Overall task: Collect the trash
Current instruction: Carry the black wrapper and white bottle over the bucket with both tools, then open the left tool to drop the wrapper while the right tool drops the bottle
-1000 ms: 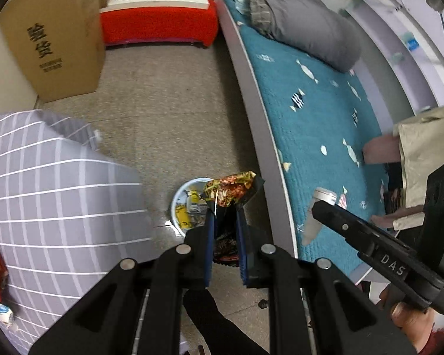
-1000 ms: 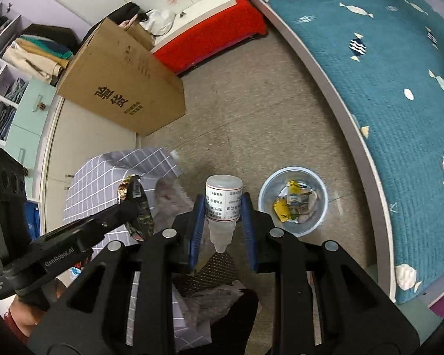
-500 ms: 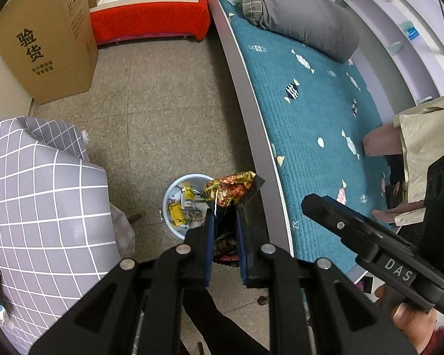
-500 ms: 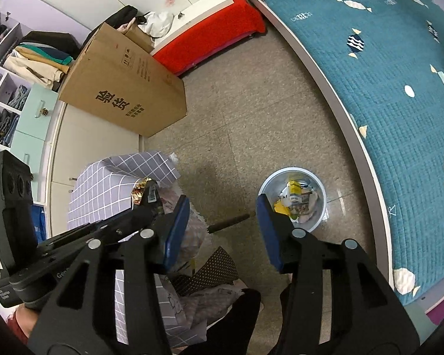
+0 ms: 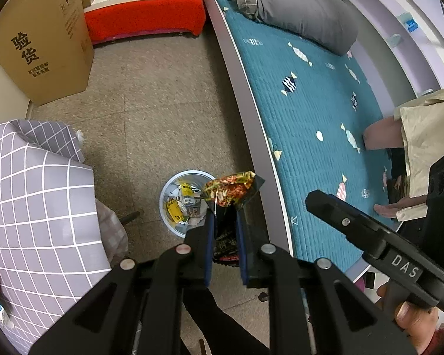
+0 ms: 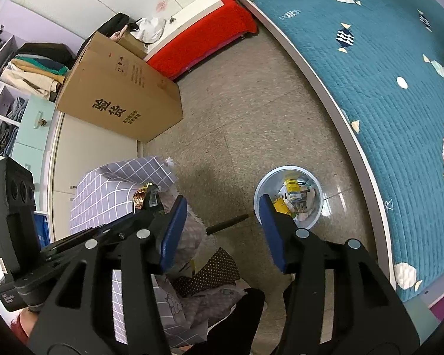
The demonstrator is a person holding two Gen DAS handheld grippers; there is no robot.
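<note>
Home bedroom: bed (image 5: 325, 112) with teal quilt, grey pillow (image 5: 296, 9), clothes shelves (image 6: 11, 71).

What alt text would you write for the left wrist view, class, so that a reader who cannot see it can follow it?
The left hand-held gripper is shut on a crumpled snack wrapper, above a small blue bin of rubbish on the speckled floor. A teal bed runs along the right, a grid-patterned cloth lies left, and the right hand-held gripper reaches in from the right.
</note>
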